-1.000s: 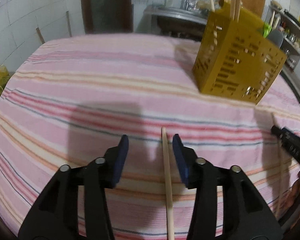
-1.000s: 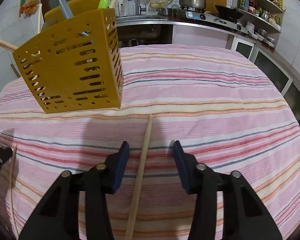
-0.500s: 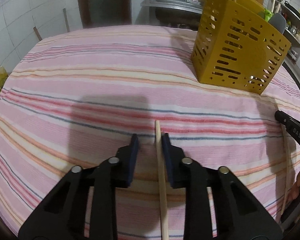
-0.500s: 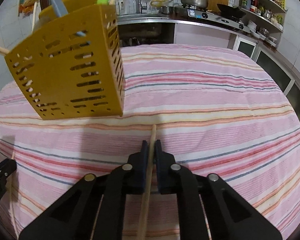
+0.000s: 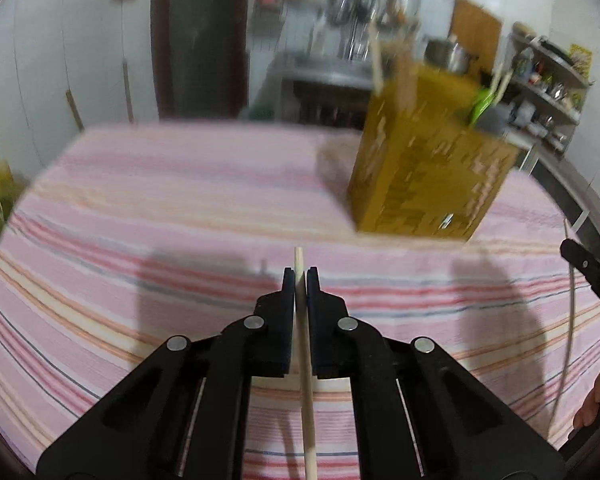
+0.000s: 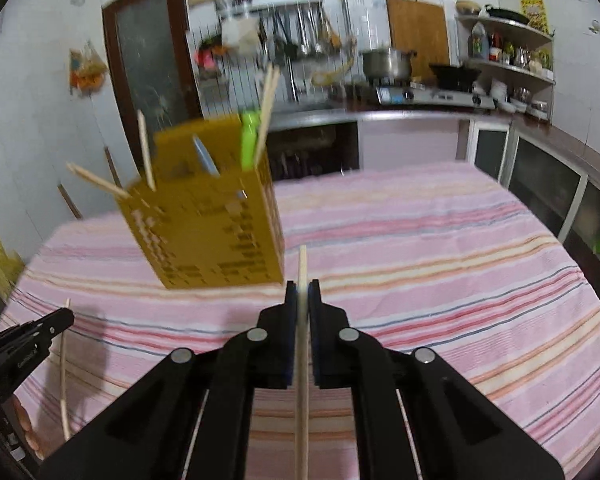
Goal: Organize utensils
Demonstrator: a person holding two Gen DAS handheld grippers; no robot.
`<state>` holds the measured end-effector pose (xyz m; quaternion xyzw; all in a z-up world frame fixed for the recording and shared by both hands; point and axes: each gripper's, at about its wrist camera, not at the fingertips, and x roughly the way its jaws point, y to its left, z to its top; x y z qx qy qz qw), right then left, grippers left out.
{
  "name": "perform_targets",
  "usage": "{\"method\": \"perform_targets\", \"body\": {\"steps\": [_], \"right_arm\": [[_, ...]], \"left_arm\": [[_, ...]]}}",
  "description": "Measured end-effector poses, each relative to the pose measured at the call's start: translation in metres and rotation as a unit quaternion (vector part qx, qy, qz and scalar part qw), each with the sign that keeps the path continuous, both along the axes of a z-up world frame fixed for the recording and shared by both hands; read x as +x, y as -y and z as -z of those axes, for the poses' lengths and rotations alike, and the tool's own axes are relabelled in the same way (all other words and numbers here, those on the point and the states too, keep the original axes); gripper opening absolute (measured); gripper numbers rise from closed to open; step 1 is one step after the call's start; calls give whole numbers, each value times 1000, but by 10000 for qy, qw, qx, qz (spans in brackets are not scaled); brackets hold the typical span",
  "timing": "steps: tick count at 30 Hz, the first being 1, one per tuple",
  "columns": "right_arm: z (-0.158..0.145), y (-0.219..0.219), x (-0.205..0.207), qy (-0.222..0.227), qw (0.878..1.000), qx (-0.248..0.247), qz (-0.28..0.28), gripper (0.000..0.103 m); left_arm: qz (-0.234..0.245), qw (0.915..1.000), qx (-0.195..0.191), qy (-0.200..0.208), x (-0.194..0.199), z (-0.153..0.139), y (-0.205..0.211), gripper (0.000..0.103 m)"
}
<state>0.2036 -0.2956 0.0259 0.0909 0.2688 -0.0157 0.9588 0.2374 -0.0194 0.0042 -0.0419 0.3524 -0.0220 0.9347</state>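
left gripper (image 5: 296,276) now clamping chopstick (image 5: 305,360), lower centre | right gripper (image 6: 302,288) clamping other chopstick (image 6: 302,360) | both off striped cloth (image 5: 140,200) since a second ago | heading for yellow holder (image 6: 212,236), centre left

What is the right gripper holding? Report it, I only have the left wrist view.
Observer: The right gripper is shut on a wooden chopstick. The stick's tip pokes out past the pads, toward the yellow utensil holder.
Operator: Now tell me how the left chopstick sits in my grip.
Observer: The left gripper, whose jaws have just closed, pinches it near the front tip. Most of its length trails back below the jaws.
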Motion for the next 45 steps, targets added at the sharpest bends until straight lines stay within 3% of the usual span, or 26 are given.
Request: {"method": "perform_targets", "body": {"steps": [6,10,13,16,18,24,26,28,29,39,45], "right_arm": [[-18,-2,-34,648,9979,-27,11,6],[-22,-7,-47,868,9961,-164,23,6],[-21,-12,-57,941,9952,-280,-20,6],[-20,-11,-58,902,9955,-284,-25,6],[-20,-10,-56,878,9958,-278,-21,6],[-12,-1,-33,599,9980,-216,-5,6],[-9,0,-24,560,9982,-196,26,6],[-2,-2,-13,509,9985,-176,48,6],[1,-3,-11,495,9986,-186,48,6],[25,-1,1,322,9994,-67,46,6],[31,-4,3,292,9995,-102,6,6]], "left_arm": [[32,9951,62,987,-40,-46,3,5],[25,9900,93,1405,-61,-62,3,5],[64,9889,184,1474,-71,-66,5,5],[74,9935,48,1139,-62,-58,0,5],[122,9973,-165,708,-46,-48,-7,5],[54,9993,-357,-94,-7,-7,-16,6],[20,9993,-294,-224,1,5,-16,17],[11,9994,-118,-324,7,17,-11,41],[22,9993,-18,-367,10,23,-9,43],[214,9945,575,-844,29,64,8,43],[342,9933,699,-849,34,66,20,18]]}}
